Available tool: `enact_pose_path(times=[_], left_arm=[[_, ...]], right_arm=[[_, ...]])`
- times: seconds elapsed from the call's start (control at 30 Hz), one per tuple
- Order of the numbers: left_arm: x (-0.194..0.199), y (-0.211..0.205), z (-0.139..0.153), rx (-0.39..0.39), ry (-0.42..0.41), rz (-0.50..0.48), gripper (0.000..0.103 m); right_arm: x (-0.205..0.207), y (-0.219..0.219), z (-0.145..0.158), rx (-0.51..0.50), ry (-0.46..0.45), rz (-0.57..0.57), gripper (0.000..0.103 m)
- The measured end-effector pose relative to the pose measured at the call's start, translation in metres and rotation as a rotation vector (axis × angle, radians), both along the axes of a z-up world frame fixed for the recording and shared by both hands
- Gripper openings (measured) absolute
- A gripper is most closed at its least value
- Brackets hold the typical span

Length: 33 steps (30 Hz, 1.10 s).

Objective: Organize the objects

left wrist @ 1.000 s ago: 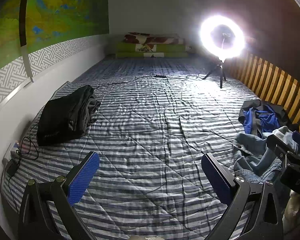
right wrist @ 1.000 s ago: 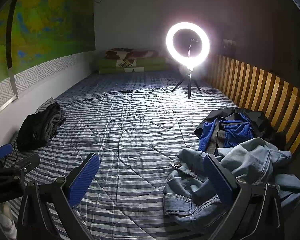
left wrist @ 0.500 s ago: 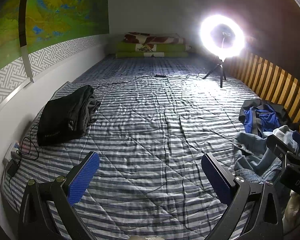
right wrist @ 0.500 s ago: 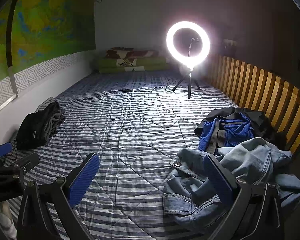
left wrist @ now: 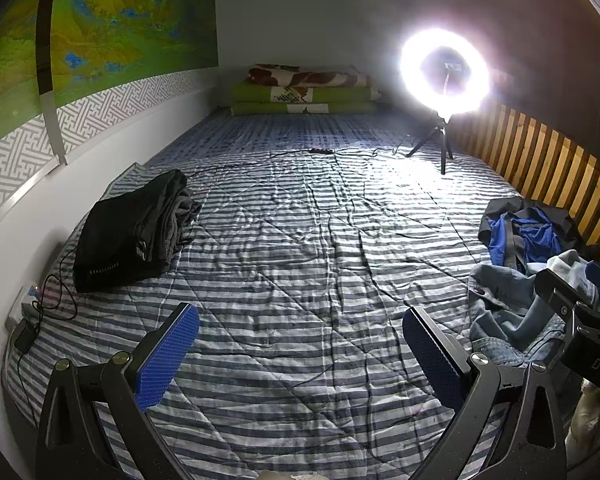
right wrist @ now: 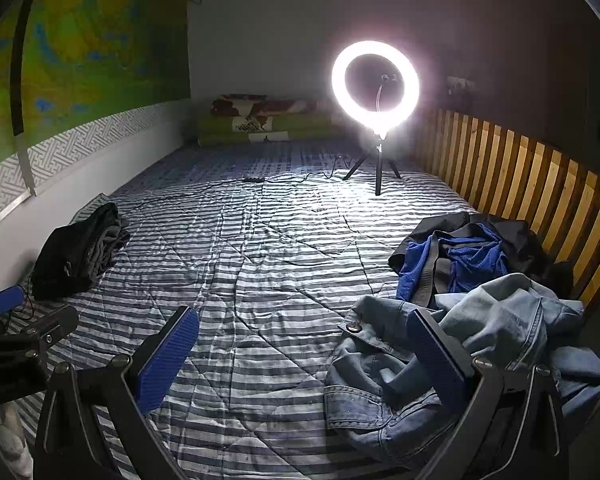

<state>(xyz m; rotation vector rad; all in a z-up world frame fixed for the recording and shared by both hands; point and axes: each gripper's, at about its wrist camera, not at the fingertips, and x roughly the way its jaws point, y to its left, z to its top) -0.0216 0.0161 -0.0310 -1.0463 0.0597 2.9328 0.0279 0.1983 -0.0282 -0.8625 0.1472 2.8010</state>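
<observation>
A crumpled pale denim garment [right wrist: 460,344] lies on the striped bed at the right, also in the left wrist view [left wrist: 504,312]. Behind it lies a blue and black garment [right wrist: 468,256], seen too in the left wrist view [left wrist: 528,232]. A folded black and grey pile [left wrist: 128,232] sits at the left by the wall, also in the right wrist view [right wrist: 80,252]. My left gripper [left wrist: 300,348] is open and empty above the bare bedspread. My right gripper [right wrist: 304,348] is open and empty, its right finger [right wrist: 436,352] in front of the denim.
A lit ring light on a tripod [left wrist: 444,76] stands at the far right of the bed, its cable [left wrist: 320,152] running across the sheet. Folded blankets [left wrist: 304,92] are stacked at the far end. A wooden slat rail [right wrist: 520,176] runs along the right; charger cables [left wrist: 40,308] lie at the left.
</observation>
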Motion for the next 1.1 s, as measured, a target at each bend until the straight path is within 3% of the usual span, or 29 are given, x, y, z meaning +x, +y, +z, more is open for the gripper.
enact_pose_path(times=[0.6,1.1], left_arm=[[-0.005,0.000,-0.003,-0.003,-0.006,0.001,0.103],[-0.025,0.005,-0.026,-0.004,-0.054,-0.020,0.103]], right_arm=[[-0.004,0.002,-0.005,-0.001,-0.010,0.000,0.102],[-0.018,0.011,-0.021,0.002,-0.039,-0.019,0.102]])
